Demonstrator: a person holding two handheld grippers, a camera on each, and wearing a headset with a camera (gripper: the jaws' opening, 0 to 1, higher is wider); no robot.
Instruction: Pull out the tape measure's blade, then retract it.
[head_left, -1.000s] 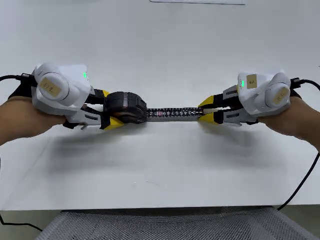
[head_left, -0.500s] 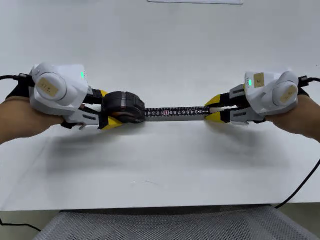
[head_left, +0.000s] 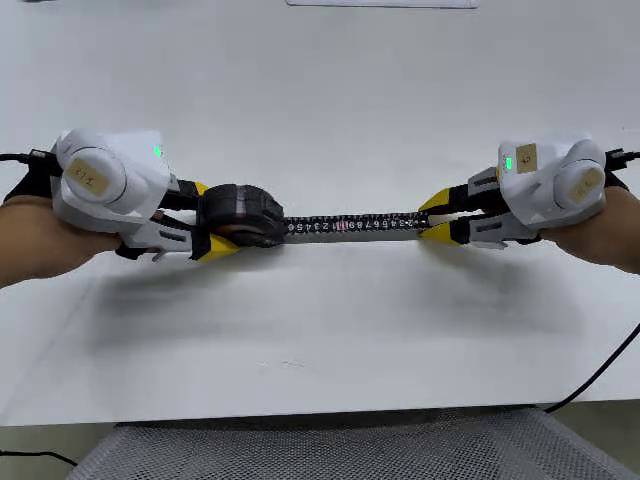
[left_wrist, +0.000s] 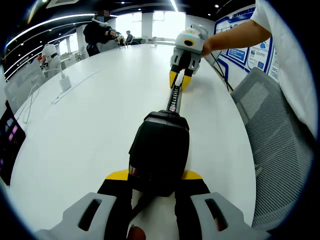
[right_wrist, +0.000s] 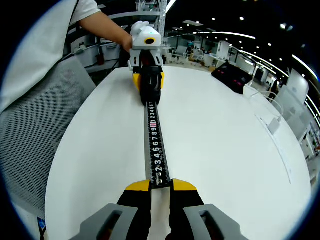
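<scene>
Tape measure (head_left: 240, 213) sits clamped in the left gripper (head_left: 212, 218). The right gripper (head_left: 433, 217) pinches the tip of the drawn-out blade (head_left: 350, 224) over the open white counter (head_left: 320, 340), parallel to the counter's near edge.

One left tool (head_left: 215, 218), one right tool (head_left: 433, 216), one tape measure (head_left: 240, 212), one table (head_left: 320, 330).

Glossy white desk (head_left: 320, 110). Grey mesh chair (head_left: 330, 450) below its near edge, thin black cable (head_left: 600, 370) off near-right corner. Small white block w/ cord (left_wrist: 65, 83) & flat black device (right_wrist: 232, 74) twd far edge.
</scene>
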